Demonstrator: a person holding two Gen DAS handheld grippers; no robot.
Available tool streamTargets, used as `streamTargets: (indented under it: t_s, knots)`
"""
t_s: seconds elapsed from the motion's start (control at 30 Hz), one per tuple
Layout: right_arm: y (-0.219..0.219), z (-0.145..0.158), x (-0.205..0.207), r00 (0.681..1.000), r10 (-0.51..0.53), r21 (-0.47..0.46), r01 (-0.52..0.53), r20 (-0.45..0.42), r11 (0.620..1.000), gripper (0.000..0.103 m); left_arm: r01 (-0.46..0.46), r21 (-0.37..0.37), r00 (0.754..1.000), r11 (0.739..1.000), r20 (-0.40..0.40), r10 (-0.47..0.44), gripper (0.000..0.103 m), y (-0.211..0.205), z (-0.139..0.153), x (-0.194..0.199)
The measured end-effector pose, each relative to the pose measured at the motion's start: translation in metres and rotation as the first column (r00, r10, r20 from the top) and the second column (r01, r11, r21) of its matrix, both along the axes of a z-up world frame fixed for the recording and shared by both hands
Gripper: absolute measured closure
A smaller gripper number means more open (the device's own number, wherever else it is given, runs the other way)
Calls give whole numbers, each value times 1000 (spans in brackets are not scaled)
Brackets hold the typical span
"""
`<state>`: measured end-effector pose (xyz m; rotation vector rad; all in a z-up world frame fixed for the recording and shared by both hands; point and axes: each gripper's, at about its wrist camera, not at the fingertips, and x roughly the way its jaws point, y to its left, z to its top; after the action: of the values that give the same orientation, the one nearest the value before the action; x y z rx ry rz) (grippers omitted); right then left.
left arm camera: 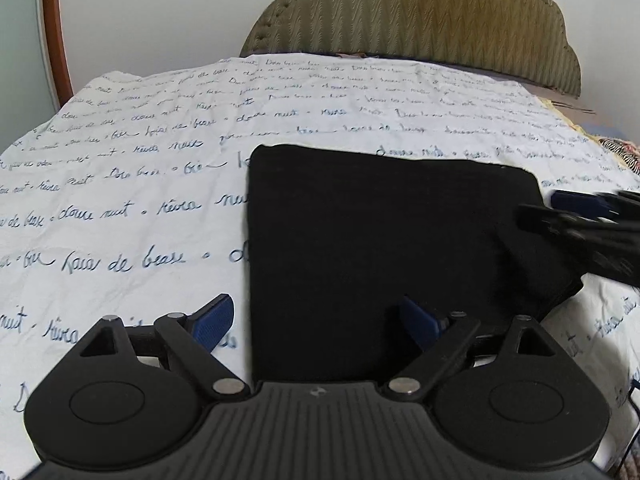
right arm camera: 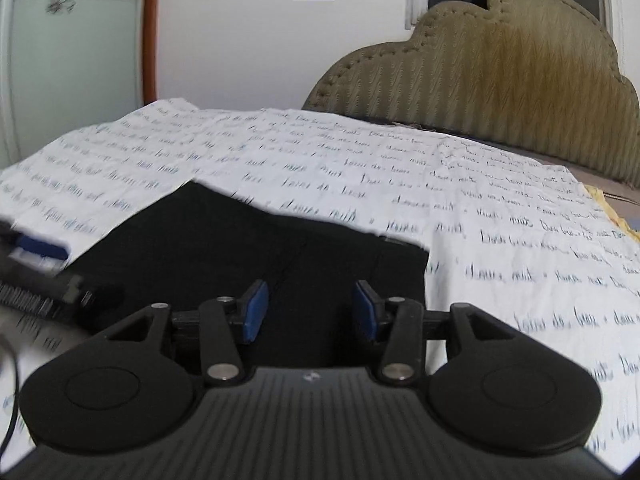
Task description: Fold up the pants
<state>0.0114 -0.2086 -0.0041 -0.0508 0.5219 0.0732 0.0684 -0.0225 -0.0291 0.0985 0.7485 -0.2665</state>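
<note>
On the bed we've got a white sheet (left arm camera: 120, 208) with blue handwriting print, and a padded headboard (left arm camera: 420, 20) at the far end. Our folded black pants (left arm camera: 380, 232) lie flat on the sheet as a rough square, no clear long axis, one corner aimed toward the headboard. Left gripper (left arm camera: 320, 320) is spread wide over the near edge, pinching nothing. Right gripper (right arm camera: 310, 308) hovers half spread above the cloth, empty too, nothing blocking either.
</note>
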Motion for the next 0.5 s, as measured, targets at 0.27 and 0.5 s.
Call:
streamTargets:
  t_s: [0.27,0.5]
  knots:
    - [-2,-11,12,998,-52,19,53,-33,998,35,-29,34,1000,999,-3,29,12,-11,-3,-5]
    - [34,-11,-47,1000,-2,-5,2,1,1000,15,-66,45,998,997,16,65,12,-16,-4,-13]
